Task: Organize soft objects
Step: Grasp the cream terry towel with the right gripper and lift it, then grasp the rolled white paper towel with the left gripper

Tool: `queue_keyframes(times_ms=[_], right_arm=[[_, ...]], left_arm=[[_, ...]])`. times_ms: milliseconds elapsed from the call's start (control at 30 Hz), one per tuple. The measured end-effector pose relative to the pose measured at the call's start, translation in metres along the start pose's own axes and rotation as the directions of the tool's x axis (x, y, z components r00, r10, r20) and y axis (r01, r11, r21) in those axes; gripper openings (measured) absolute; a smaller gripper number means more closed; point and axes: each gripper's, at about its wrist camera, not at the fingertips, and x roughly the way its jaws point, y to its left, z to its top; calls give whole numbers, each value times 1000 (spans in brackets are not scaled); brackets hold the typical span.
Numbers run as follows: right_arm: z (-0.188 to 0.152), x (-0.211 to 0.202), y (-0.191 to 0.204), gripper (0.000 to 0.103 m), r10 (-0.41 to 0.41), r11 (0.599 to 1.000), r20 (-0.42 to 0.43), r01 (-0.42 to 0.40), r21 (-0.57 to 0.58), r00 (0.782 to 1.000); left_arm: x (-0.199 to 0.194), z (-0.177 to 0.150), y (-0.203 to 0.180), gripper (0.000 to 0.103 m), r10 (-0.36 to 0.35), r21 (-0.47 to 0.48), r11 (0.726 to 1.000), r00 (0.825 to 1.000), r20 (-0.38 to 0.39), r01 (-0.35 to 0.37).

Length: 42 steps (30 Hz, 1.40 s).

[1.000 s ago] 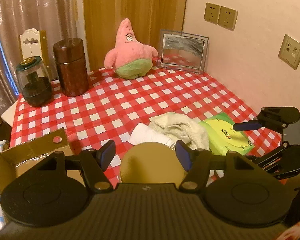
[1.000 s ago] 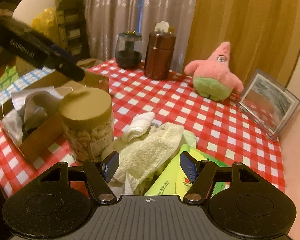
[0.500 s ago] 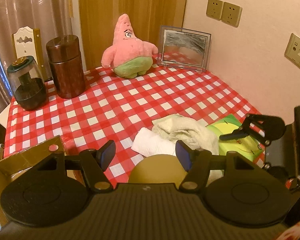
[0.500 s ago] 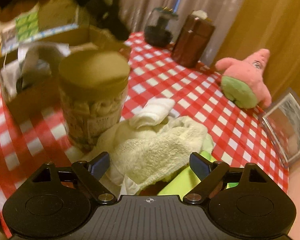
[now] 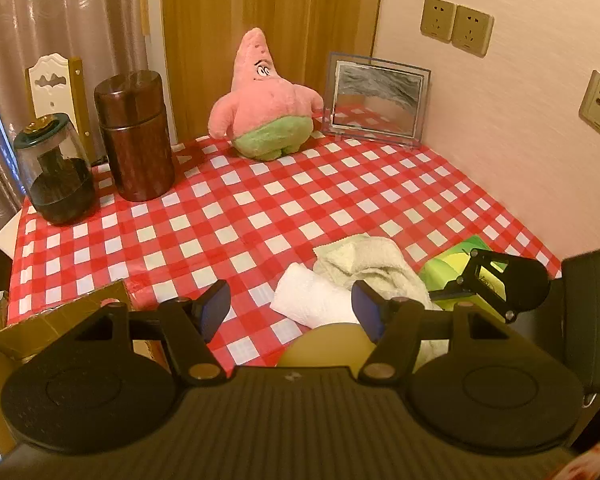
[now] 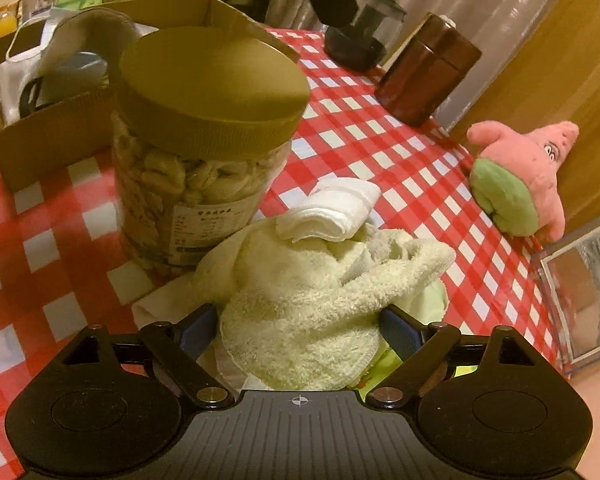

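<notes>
A crumpled pale green towel lies on the checked tablecloth with a folded white cloth on its far side. My right gripper is open, low over the towel, with a finger on each side of it. The towel and white cloth also show in the left wrist view. My left gripper is open and empty, held above the table. A pink star plush sits at the back edge; it also shows in the right wrist view.
A snack jar with a tan lid stands left of the towel. An open cardboard box holds cloth items at the left. A green tissue pack, a brown canister, a dark glass jar and a picture frame stand around.
My right gripper has dropped down and forward onto the green towel, with its fingers now on both sides of it. My left gripper has pulled back and risen slightly.
</notes>
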Motion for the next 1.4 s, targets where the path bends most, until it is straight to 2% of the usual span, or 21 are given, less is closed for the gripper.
queue_keyframes(times_ms=[33, 67, 133, 200, 233, 333, 567, 700, 933, 1167, 1400], right_arm=[[0, -1, -3, 67, -2, 1000, 3, 2, 10, 1000], [1, -2, -5, 61, -9, 1000, 3, 9, 20, 1000], [2, -6, -10, 42, -16, 999, 8, 15, 49, 1000], [2, -10, -15, 30, -26, 997, 16, 25, 71, 1000], [1, -13, -17, 28, -27, 997, 21, 25, 80, 999], [-1, -29, -27, 25, -49, 992, 50, 43, 117, 998], [-8, -67, -34, 24, -129, 985, 108, 115, 128, 986], [-10, -81, -41, 24, -167, 975, 143, 142, 172, 976], [-18, -115, -61, 24, -297, 927, 217, 226, 299, 930], [-23, -125, -76, 24, -405, 871, 215, 304, 386, 888], [-20, -115, -85, 24, -390, 858, 204, 274, 433, 898]], left_arm=[[0, 0, 0, 63, -2, 4, 1000, 1000, -2, 2], [1, 0, -1, 64, -2, 10, 1000, 1000, -3, 2], [1, 0, -1, 64, 0, 22, 1000, 1000, -5, 0], [2, 2, -1, 64, 1, 21, 1000, 1000, -8, -1], [3, 3, -1, 64, -1, 20, 1000, 1000, -10, 1], [4, 6, 1, 64, -8, 20, 1000, 1000, -21, 8], [13, 13, 3, 64, -16, 25, 1000, 999, -50, 17], [19, 19, 1, 64, -21, 27, 999, 998, -59, 23], [28, 36, -12, 64, -20, 86, 996, 997, -68, 26], [53, 49, -22, 64, -22, 170, 985, 991, -132, 44], [95, 55, -25, 64, -7, 270, 960, 970, -242, 74]])
